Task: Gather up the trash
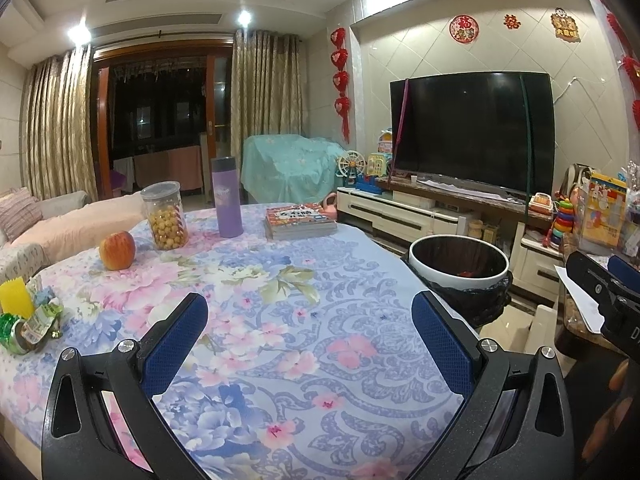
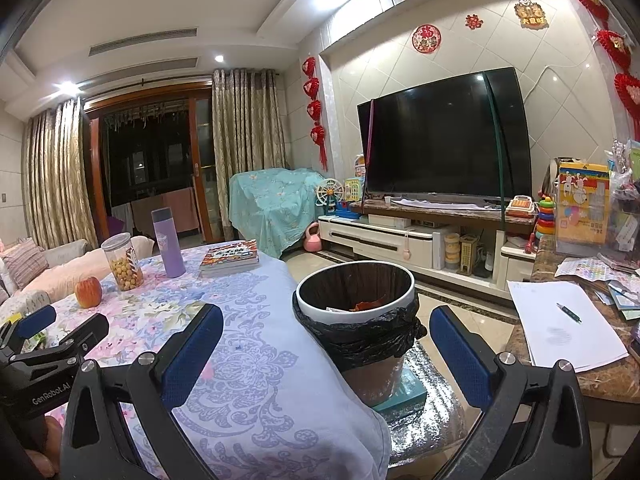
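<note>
Trash pile: I see crinkly wrappers [image 1: 34,320] at the far left of my left camera view, on the flowery table cloth [image 1: 280,300]. A yellow zigzag piece [image 1: 16,300] stands just beside them. Nothing is holding them.

Food to leave alone: In the upper left part of the table sit an apple [image 1: 117,250], a jar of yellow balls [image 1: 164,216] and a purple bottle [image 1: 228,198]. A stack of books [image 1: 300,222] lies further right. I think these are not trash.

My left gripper [image 1: 310,344]: Its two blue fingers are wide apart with nothing between them. It hangs over the middle of the cloth. The wrappers are off to its left, well apart from it.

Trash bin [image 2: 356,304]: It sits in the middle of my right camera view, just past the right edge of the table. It has a black bag [image 2: 360,336] over it. Something red is already down inside.

My right gripper [image 2: 326,348]: Its blue fingers are wide apart too, and empty. The bin shows between them, further out.

Step now: I think I am between grabs, both grippers empty.

Next move: I guess my left gripper should swing left, go down on the wrappers, pinch them and carry them right to the bin. The wrappers look light and crumply, so I should squeeze well.
</note>
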### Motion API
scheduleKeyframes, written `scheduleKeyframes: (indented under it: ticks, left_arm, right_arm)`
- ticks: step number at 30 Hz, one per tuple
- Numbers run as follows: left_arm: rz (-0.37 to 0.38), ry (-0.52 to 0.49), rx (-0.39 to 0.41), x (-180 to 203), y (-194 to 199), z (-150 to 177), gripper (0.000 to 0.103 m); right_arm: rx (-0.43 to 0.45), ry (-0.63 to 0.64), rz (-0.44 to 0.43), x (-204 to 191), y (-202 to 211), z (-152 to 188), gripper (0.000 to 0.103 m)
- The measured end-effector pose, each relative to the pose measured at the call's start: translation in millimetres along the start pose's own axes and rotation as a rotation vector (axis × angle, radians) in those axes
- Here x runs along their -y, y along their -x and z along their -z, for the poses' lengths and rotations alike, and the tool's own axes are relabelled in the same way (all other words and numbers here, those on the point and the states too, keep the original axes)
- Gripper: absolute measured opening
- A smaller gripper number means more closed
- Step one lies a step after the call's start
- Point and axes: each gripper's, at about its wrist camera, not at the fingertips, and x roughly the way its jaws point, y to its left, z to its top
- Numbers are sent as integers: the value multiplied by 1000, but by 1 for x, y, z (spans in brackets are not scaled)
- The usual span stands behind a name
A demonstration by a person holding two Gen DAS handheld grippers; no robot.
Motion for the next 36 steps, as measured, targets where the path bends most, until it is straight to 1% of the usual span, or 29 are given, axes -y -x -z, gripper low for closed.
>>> scheduleKeyframes:
  ticks: [14,30,36]
  left_arm:
    - [2,-5,-16,-3,-9,1,103]
    - [27,-12,-6,-3,-13,-3,103]
    - [39,-4,-19,-7,-21,-3,103]
  right_arm:
    - [-2,-4,-4,0,-2,2,103]
    - [-11,-11,-11,3,-7,4,103]
    - [-27,-10,-14,0,-17,5,103]
